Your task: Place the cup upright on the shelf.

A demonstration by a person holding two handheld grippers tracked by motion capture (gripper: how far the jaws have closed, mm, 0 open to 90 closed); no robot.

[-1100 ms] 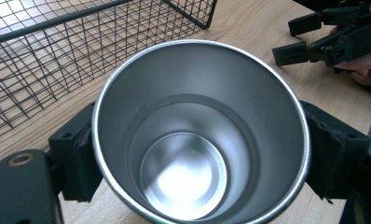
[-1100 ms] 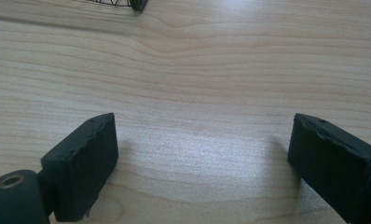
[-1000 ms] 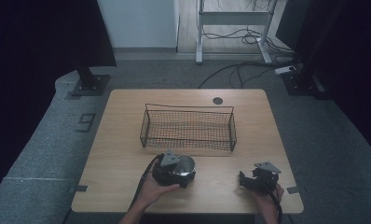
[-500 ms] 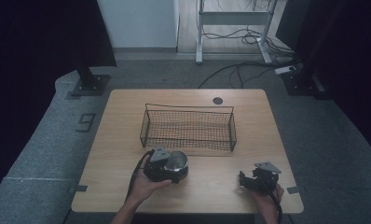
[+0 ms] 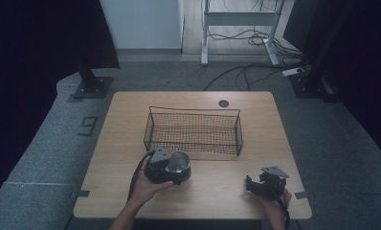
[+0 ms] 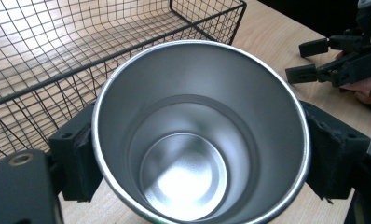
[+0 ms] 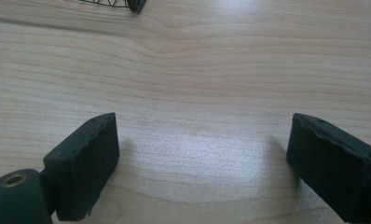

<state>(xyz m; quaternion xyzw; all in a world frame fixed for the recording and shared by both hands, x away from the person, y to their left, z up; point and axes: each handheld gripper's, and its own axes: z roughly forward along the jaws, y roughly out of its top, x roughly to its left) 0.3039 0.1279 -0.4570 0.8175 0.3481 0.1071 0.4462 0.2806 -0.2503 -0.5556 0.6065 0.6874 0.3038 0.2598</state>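
A shiny steel cup (image 5: 179, 162) hangs just above the table in front of the wire basket (image 5: 193, 111), and my left gripper (image 5: 175, 168) is shut on it. In the left gripper view I look into the empty cup (image 6: 188, 177), with a black pad (image 6: 79, 158) pressed on each side of its rim. The basket's near wall (image 6: 58, 56) lies just behind the cup. My right gripper (image 5: 253, 185) rests on the wooden table (image 5: 212, 191) at the front right. It stands open, with bare wood between its pads (image 7: 88, 154).
The basket is empty and sits mid-table. A small dark round grommet (image 5: 223, 103) lies near the far edge. The right gripper (image 6: 321, 60) shows in the left gripper view's upper right corner. Cables and stand legs lie on the floor beyond the table.
My left gripper has moved a little left and up with the cup, nearer to the basket's front wall. The right gripper has stayed put.
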